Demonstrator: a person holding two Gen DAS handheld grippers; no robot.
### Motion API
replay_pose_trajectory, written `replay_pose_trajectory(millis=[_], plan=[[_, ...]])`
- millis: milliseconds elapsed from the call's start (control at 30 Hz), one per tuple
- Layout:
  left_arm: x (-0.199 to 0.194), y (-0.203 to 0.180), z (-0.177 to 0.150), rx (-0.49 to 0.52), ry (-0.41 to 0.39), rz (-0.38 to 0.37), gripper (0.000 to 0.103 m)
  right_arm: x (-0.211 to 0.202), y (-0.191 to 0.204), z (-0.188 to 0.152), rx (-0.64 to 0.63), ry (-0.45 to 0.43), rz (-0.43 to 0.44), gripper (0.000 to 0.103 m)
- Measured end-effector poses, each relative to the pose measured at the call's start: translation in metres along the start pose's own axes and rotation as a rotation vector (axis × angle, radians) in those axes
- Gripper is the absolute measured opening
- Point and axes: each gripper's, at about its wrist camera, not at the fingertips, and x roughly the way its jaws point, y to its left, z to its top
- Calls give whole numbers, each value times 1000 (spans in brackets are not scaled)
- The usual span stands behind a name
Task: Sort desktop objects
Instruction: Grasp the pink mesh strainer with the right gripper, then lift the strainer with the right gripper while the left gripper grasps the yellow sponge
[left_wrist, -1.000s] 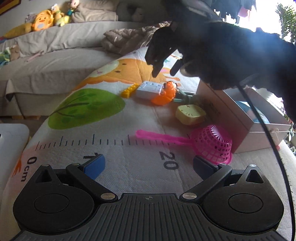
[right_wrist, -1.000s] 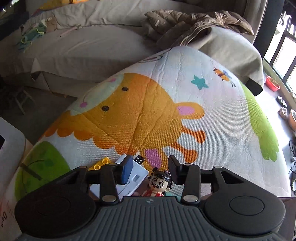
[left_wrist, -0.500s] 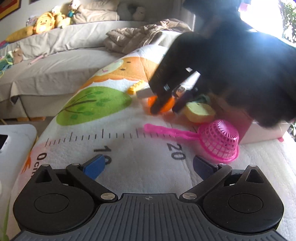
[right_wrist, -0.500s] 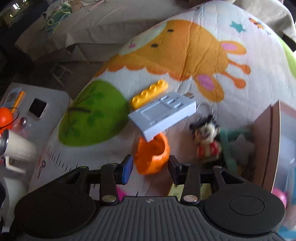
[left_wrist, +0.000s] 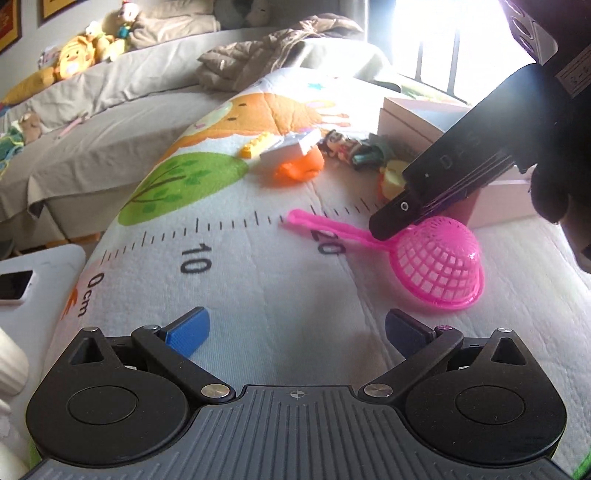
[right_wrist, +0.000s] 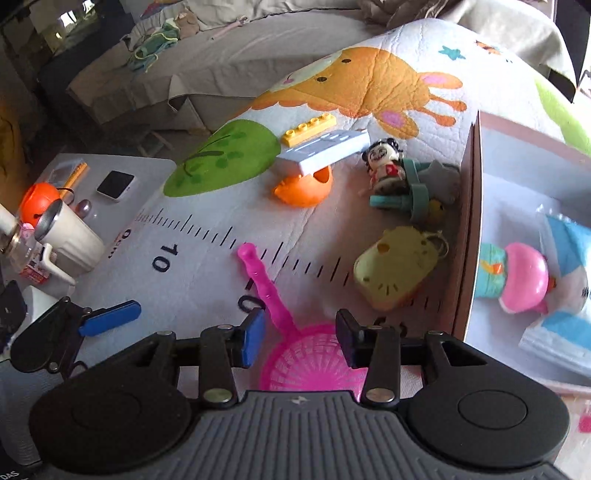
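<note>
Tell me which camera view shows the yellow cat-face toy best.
The right wrist view. There the yellow cat-face toy lies in full sight on the mat beside the box, its keyring showing. In the left wrist view only a sliver shows, the rest hidden behind the right gripper's finger.

place: home living room | cues: sofa (left_wrist: 122, 110), plush toys (left_wrist: 79, 59), cartoon quilt (left_wrist: 295, 288)

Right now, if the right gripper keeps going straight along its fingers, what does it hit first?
Most likely the pink strainer: its basket lies directly between the right gripper's open fingers, where the handle joins. Depth is unclear, but nothing else lies nearer in that line.
</note>
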Motion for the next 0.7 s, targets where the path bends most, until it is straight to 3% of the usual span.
replay_pose_trajectory(millis=[133, 200, 367, 500, 700], plan=[[-4, -6, -6, 20, 19, 7, 103, -9, -13, -29, 55, -11, 42, 47], [-5, -10, -5, 25, 23, 9, 103, -16, -20, -43, 68, -26, 37, 55], [-2, -27, -1, 67, 28, -9, 103, -35, -45, -71, 114, -80, -3, 59], [3, -43, 3, 105, 23, -28, 103, -49, -63, -92, 180, -117, 14, 59], [3, -55, 7, 130, 21, -56, 103, -75, -81, -116, 217, -239, -50, 59]])
